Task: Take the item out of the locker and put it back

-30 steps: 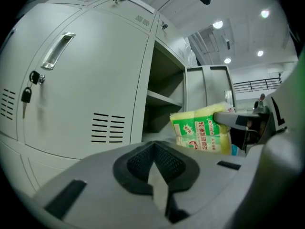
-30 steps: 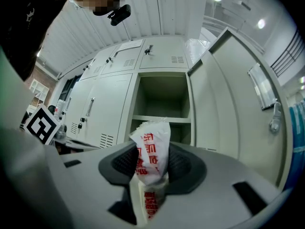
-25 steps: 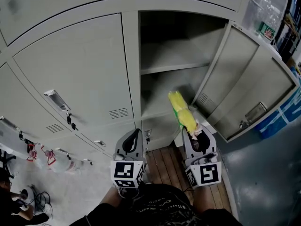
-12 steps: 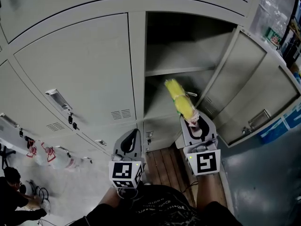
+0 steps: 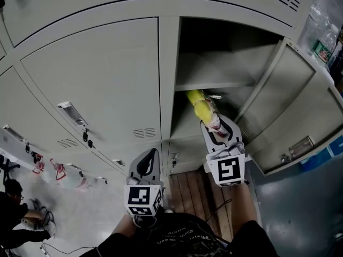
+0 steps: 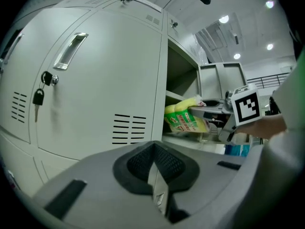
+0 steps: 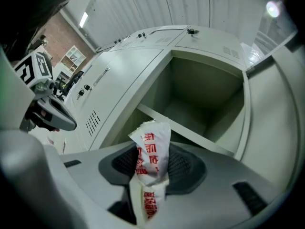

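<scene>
r gripper [image 5: 213,125] holds yellow packet [image 5: 200,106] in open locker [image 5: 268,84]
jaws clamp its white end, just under shelf [image 5: 228,83] front edge; l gripper [image 5: 152,153] closed, empty.

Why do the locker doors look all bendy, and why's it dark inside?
Head view: the wide lens bows the locker doors into curves; the open locker is shadowed up top. Left gripper view: ceiling lights glare white.

Right claw [image 5: 213,126] extended forward and held higher than the left, jaws clamped on the end of a packet [image 7: 151,149]. Left claw [image 5: 151,155] low, close to the body, jaws together, nothing between them. Right forearm [image 5: 239,208] reaches further out.
</scene>
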{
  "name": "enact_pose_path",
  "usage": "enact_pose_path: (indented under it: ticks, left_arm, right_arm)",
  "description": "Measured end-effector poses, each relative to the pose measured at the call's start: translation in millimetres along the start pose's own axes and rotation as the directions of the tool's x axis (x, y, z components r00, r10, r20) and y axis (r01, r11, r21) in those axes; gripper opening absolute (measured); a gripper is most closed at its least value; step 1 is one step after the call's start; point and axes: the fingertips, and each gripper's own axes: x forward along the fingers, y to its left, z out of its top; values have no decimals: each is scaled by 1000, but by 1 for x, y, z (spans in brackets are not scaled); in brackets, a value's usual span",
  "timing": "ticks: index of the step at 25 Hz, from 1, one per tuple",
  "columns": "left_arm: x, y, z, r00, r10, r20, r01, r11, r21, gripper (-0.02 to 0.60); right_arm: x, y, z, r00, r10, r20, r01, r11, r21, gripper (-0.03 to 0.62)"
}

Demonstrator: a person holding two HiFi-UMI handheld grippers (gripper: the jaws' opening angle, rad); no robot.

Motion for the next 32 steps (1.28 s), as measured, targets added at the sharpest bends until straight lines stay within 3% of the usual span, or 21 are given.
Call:
enact_pose_path:
  ticks: [12, 20, 27, 32]
  left_arm:
    - [-1, 19, -18, 997, 14, -72, -15, 1000, -12, 3]
    - [-1, 30, -27, 994, 25, -104, -29, 999, -45, 5]
    - [3, 29, -36, 992, 8, -130, -17, 997, -73, 5]
    - [4, 26, -38, 991, 7, -137, -17, 997, -69, 4]
  right_arm:
    - [59, 9, -31, 990, 81, -113, -100, 981, -167, 146]
    - [87, 11, -53, 979, 113, -172, -151, 961, -230, 146]
    - [99, 14, -66, 967, 155, -200, -196, 959, -205, 160]
    - [98, 28, -75, 958, 184, -221, -239, 936, -259, 173]
